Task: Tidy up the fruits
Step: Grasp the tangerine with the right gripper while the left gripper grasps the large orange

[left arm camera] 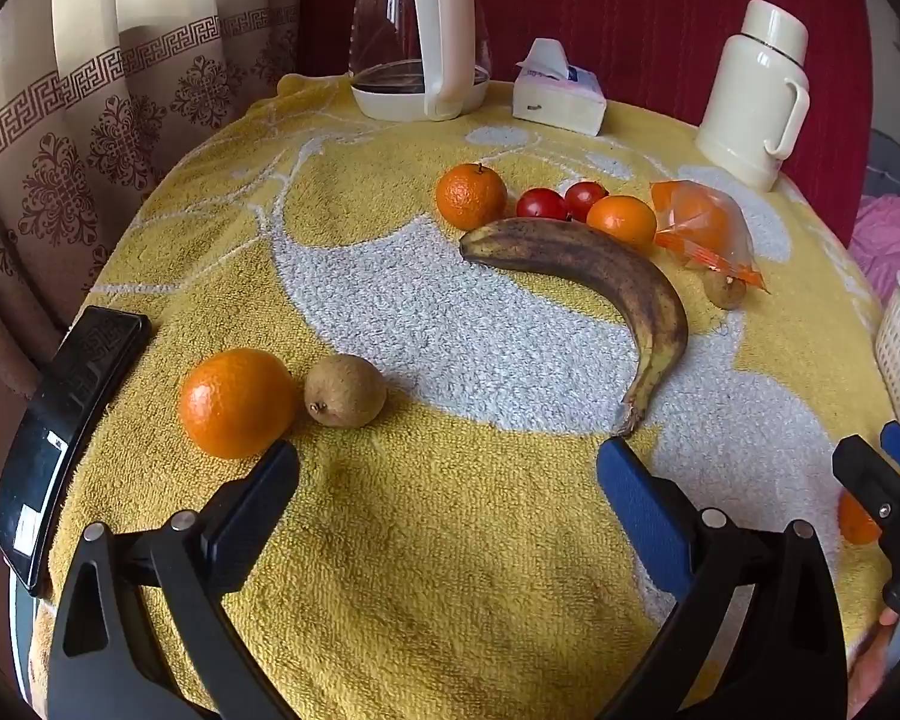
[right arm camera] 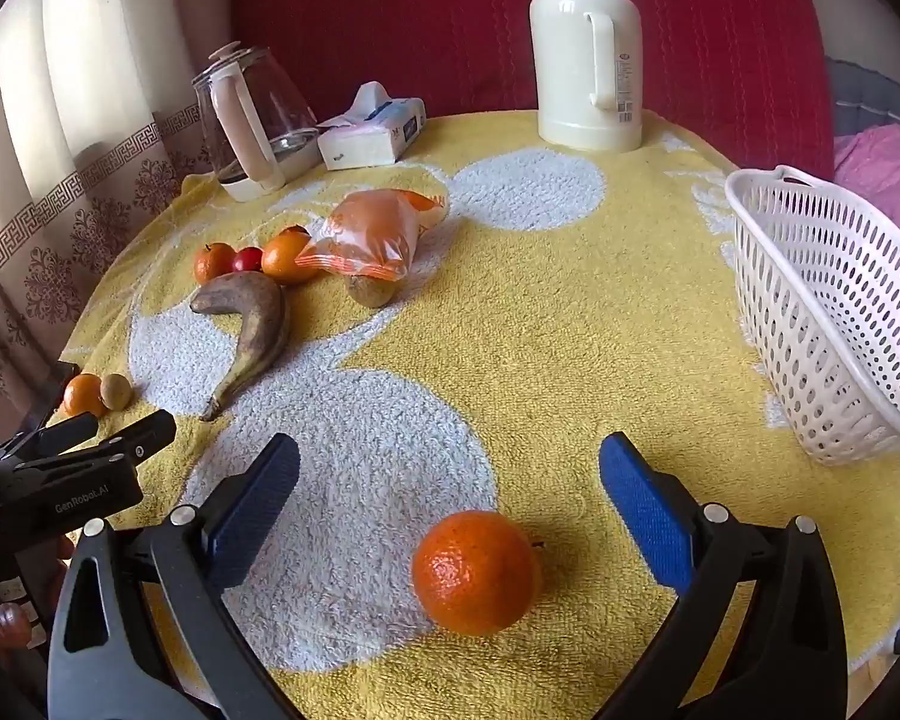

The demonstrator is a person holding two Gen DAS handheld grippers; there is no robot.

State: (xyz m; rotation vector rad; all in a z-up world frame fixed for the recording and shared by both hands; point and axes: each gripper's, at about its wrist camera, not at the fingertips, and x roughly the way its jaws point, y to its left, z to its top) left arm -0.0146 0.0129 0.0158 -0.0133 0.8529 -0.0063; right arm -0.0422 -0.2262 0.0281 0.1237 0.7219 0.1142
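With both grippers' fingers spread apart, we judge the round, firm, dimpled orange tangerine (right arm camera: 476, 573) between our right gripper (right arm camera: 450, 486) light and roll-prone, best pinched across its middle.

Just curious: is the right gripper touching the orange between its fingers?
Apart. In the right wrist view the orange lies between the open right gripper's fingers, towel showing on both sides.

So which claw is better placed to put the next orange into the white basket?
The right claw: it is open, an orange lies between its fingers, and the white basket stands on its side of the table. The left claw is open near another orange, farther away.
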